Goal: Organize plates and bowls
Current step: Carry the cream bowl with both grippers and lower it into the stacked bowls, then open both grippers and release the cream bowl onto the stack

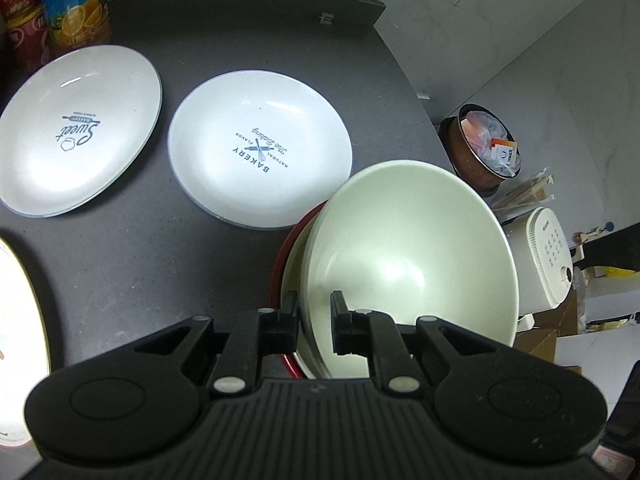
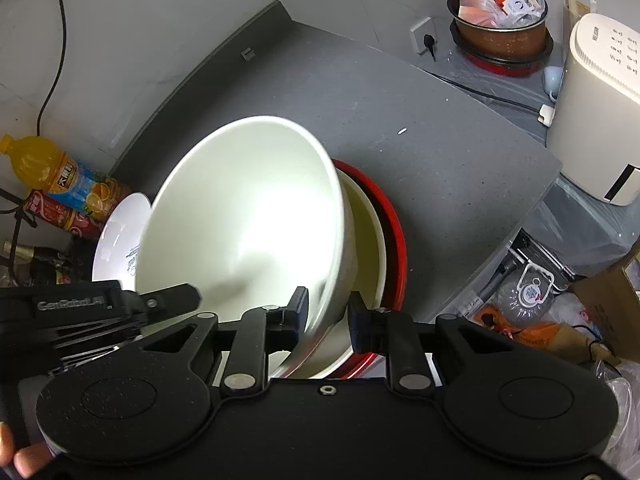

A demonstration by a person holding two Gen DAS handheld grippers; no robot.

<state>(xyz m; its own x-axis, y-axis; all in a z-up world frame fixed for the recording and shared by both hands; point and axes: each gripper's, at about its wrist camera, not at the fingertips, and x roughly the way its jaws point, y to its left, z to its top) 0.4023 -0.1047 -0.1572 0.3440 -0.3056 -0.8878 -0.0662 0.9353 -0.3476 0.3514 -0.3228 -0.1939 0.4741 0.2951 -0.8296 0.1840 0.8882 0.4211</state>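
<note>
Your left gripper (image 1: 314, 318) is clamped on the near rim of the cream bowl (image 1: 408, 264), holding it tilted over a second pale bowl (image 1: 290, 280) that sits inside a red one (image 1: 280, 256) on the dark table (image 1: 140, 260). Your right gripper (image 2: 328, 318) straddles the same rim on the other side — its jaws look slightly apart, and I cannot tell whether the pads press on it. Two white printed plates (image 1: 260, 152) lie flat further back, beside the drink bottles (image 1: 76, 4).
</note>
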